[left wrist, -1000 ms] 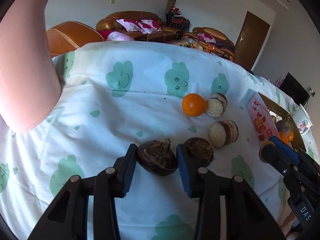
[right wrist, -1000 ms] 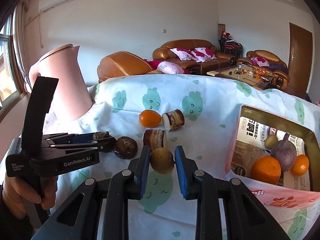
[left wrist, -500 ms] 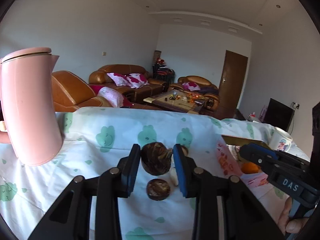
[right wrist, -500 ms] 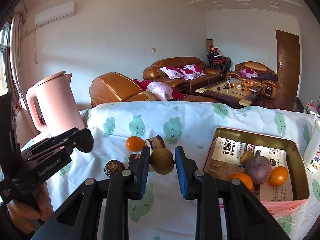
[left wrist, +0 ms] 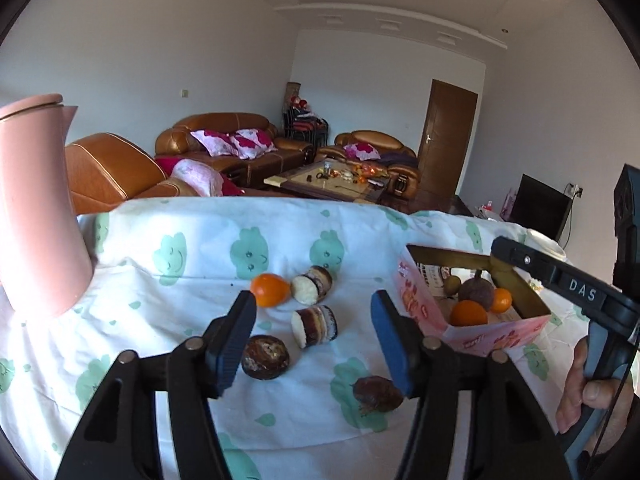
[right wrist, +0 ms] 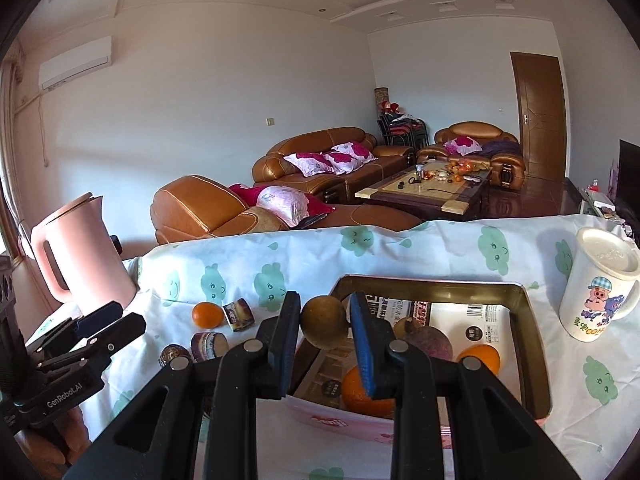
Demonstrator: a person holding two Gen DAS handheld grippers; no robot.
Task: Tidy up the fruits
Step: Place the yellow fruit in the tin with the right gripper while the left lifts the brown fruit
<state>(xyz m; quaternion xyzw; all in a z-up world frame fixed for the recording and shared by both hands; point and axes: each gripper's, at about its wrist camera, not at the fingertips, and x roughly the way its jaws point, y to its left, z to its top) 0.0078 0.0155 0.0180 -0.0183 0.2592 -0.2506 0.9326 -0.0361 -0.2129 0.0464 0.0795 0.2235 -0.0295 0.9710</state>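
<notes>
My left gripper (left wrist: 314, 304) hangs above the cloud-print cloth, its jaws opening with nothing between them. A dark wrinkled fruit (left wrist: 378, 393) lies on the cloth under its right finger. Another dark fruit (left wrist: 265, 357), an orange (left wrist: 270, 290) and two cut brown-and-white pieces (left wrist: 312, 290) lie ahead. My right gripper (right wrist: 325, 300) is shut on a round brown fruit (right wrist: 324, 327), held over the near left side of the gold-lined pink box (right wrist: 532, 340). In the box lie a purple fruit (right wrist: 428, 344) and two oranges (right wrist: 480, 360).
A tall pink kettle (left wrist: 36, 208) stands at the table's left. A white lidded mug with a pig picture (right wrist: 600, 288) stands right of the box. A hand (left wrist: 584, 384) holds the right gripper at the lower right. Sofas lie beyond the far edge.
The left gripper lifted the dark fruit, then opened; the fruit now lies on the cloth. The right gripper carried its brown fruit up and to the right, over the box.
</notes>
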